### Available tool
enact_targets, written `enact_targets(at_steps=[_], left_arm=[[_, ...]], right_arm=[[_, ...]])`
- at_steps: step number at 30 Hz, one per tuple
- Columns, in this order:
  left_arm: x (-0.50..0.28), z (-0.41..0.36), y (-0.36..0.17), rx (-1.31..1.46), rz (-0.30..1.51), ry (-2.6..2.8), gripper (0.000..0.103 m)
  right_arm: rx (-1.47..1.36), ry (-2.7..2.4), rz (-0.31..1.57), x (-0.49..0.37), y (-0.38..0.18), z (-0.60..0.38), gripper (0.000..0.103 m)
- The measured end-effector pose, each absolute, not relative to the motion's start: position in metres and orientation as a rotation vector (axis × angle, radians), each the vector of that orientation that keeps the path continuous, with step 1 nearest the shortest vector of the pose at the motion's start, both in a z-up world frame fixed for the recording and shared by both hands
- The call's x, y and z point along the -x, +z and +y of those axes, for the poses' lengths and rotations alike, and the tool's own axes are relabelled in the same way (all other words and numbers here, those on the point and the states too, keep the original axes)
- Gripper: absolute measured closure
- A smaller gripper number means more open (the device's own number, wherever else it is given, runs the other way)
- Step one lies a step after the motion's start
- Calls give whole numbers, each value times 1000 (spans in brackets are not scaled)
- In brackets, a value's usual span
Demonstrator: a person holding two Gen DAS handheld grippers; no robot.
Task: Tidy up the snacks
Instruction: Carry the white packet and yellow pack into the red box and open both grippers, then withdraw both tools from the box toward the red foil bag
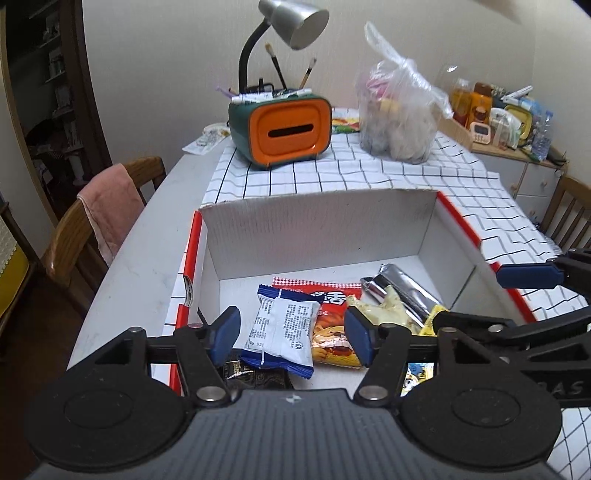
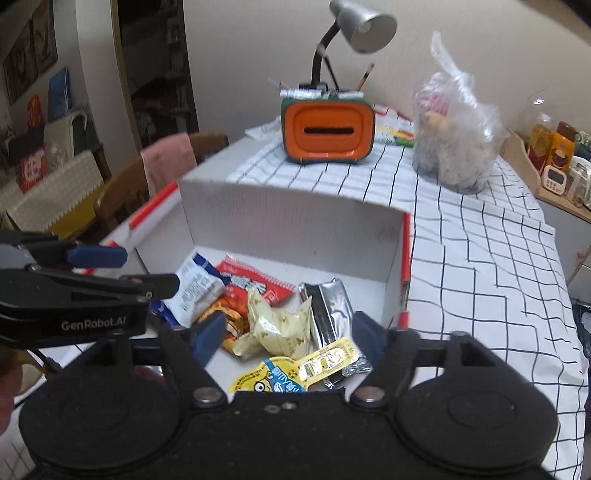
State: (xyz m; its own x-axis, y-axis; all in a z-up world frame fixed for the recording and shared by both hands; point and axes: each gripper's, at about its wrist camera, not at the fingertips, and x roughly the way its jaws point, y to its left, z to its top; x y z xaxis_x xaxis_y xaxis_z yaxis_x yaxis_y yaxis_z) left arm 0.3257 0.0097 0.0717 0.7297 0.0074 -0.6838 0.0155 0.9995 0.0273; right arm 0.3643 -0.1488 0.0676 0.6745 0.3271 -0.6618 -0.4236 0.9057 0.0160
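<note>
An open white cardboard box (image 1: 314, 229) with red edges holds several snack packets. In the left wrist view I see a white-and-blue packet (image 1: 282, 326), an orange-red packet (image 1: 334, 325), a cream packet (image 1: 384, 308) and a silver packet (image 1: 400, 291). My left gripper (image 1: 291, 334) is open and empty, just above the white-and-blue packet. In the right wrist view my right gripper (image 2: 288, 334) is open and empty above the cream packet (image 2: 277, 325), the silver packet (image 2: 328, 314) and a yellow packet (image 2: 295, 371). The left gripper (image 2: 122, 269) shows at the left.
Behind the box on the checked cloth (image 1: 369, 173) stand an orange-and-green tissue box (image 1: 284, 131) with a desk lamp (image 1: 295, 22) and a full clear plastic bag (image 1: 399, 118). A wooden chair with a pink towel (image 1: 110, 210) stands at the left. A cluttered side cabinet (image 1: 509, 118) is at the right.
</note>
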Motion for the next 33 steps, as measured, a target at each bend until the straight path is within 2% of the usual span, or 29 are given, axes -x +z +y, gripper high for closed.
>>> enact_targets(at_steps=[11, 15, 18, 22, 24, 25, 26, 33], left_arm=[[-284, 2, 93, -43, 695, -44, 35], [-266, 2, 98, -48, 674, -50, 29], [-254, 4, 100, -45, 668, -59, 28], [-235, 6, 101, -49, 656, -62, 20], [-225, 6, 101, -55, 652, -62, 20], [-221, 7, 100, -57, 653, -64, 20], [-217, 8, 100, -59, 656, -64, 20], [-187, 18, 92, -49, 667, -77, 10]], right_arm=[[120, 467, 644, -317, 96, -156, 21], [110, 475, 636, -302, 100, -157, 20], [108, 482, 630, -290, 101, -158, 19], [101, 499, 624, -271, 102, -160, 18], [99, 503, 621, -261, 102, -160, 14], [100, 504, 620, -257, 101, -160, 6], [98, 505, 612, -251, 101, -161, 4], [102, 538, 611, -220, 98, -163, 1]])
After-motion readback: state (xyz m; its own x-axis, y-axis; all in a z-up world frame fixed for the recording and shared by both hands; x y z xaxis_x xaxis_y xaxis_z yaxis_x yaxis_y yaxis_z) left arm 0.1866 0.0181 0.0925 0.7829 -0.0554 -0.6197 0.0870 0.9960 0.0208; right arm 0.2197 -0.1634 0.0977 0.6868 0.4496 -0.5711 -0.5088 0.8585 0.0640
